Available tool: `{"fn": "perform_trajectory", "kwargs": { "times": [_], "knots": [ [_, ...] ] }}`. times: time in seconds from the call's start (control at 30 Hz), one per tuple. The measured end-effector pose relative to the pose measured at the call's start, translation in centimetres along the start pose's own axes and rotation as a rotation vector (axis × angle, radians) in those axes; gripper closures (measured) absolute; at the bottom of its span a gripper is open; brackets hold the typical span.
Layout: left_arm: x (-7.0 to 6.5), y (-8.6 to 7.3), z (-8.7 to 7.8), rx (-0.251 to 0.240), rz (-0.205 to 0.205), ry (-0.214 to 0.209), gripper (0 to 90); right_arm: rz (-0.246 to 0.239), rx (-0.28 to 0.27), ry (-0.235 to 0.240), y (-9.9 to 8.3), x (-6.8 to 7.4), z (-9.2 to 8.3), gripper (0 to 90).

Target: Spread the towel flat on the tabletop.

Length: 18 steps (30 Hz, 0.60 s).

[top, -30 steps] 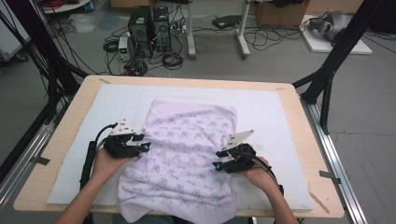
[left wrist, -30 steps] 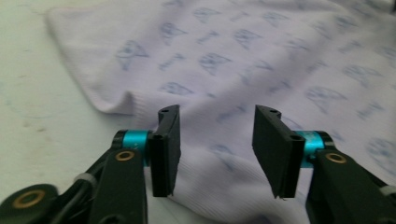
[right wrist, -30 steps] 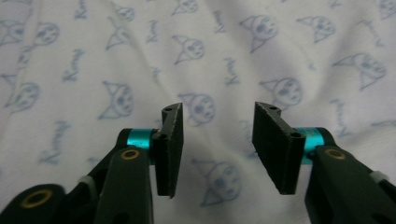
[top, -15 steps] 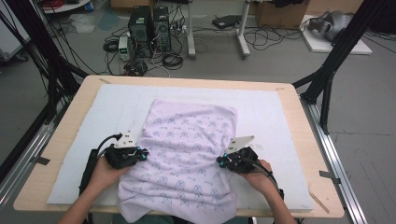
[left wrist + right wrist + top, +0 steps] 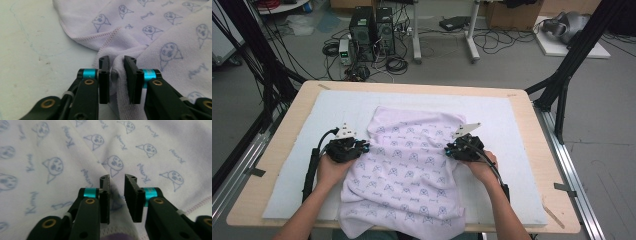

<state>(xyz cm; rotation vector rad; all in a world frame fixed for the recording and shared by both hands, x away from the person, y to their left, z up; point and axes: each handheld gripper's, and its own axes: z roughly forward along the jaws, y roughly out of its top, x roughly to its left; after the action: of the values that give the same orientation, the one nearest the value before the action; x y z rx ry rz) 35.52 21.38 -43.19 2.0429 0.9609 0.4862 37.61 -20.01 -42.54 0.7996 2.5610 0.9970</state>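
The towel lies on the desk, one end hanging over the near edge, folding barely begun. The left hand-held gripper pinches its side hem; the right hand-held gripper has cloth between narrowly parted jaws, grip uncertain

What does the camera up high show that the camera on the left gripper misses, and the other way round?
High view: the whole table, the person's hands, the right gripper, and computers on the floor beyond. Left gripper view: the left gripper close up, a fold of towel edge squeezed between its jaws, which have just eased open slightly, and the hem stitching. Both: the lilac printed towel on the white mat.
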Motion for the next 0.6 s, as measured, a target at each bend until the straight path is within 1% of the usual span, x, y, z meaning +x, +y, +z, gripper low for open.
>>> {"fn": "perform_trajectory", "kwargs": {
  "times": [0.03,0.07,0.1,0.13,0.2,0.23,0.27,0.3,0.33,0.37,0.4,0.43,0.5,0.53,0.6],
  "knots": [
    [-0.1,0.1,-0.5,-0.008,0.008,-0.003,70.7,0.007,-0.018,0.007,-0.1,0.0,-0.4,72.1],
    [-0.2,0.1,-1.0,-0.013,0.022,0.003,68.8,0.009,-0.038,0.017,-0.1,0.1,-1.0,70.4],
    [-0.3,0.2,-1.6,-0.019,0.032,0.01,66.6,0.001,-0.051,0.025,0.0,0.3,-1.7,69.2],
    [-0.5,0.2,-2.3,-0.023,0.04,0.006,64.4,-0.012,-0.075,0.04,0.0,0.7,-2.5,67.8],
    [-1.0,0.1,-3.6,-0.029,0.057,-0.003,62.3,-0.036,-0.117,0.062,0.1,1.6,-4.2,65.0],
    [-1.4,0.0,-4.2,-0.035,0.063,-0.009,61.3,-0.051,-0.135,0.071,0.1,2.1,-5.1,64.3],
    [-1.9,-0.2,-4.8,-0.038,0.078,-0.026,60.6,-0.066,-0.152,0.079,0.1,2.7,-5.8,63.7],
    [-2.4,-0.4,-5.3,-0.04,0.098,-0.034,60.1,-0.083,-0.165,0.082,0.1,3.3,-6.5,63.4],
    [-3.0,-0.6,-5.7,-0.05,0.102,-0.042,59.2,-0.095,-0.183,0.093,0.1,4.0,-7.0,63.0],
    [-3.4,-0.8,-6.1,-0.055,0.1,-0.065,58.4,-0.105,-0.199,0.11,0.0,4.6,-7.3,61.8],
    [-3.7,-1.0,-6.4,-0.058,0.104,-0.088,57.6,-0.109,-0.198,0.119,-0.1,5.2,-7.3,59.5],
    [-4.1,-1.2,-6.6,-0.056,0.116,-0.1,56.9,-0.12,-0.187,0.128,-0.2,5.8,-7.2,58.8],
    [-4.7,-1.6,-6.5,-0.037,0.123,-0.139,55.5,-0.135,-0.162,0.162,-0.7,6.8,-6.4,58.6],
    [-4.9,-1.9,-6.4,-0.025,0.134,-0.157,54.6,-0.137,-0.148,0.175,-1.0,7.2,-6.0,58.3],
    [-5.5,-2.5,-6.0,-0.004,0.149,-0.2,53.1,-0.123,-0.129,0.211,-1.6,7.6,-5.0,57.1]
  ]
}}
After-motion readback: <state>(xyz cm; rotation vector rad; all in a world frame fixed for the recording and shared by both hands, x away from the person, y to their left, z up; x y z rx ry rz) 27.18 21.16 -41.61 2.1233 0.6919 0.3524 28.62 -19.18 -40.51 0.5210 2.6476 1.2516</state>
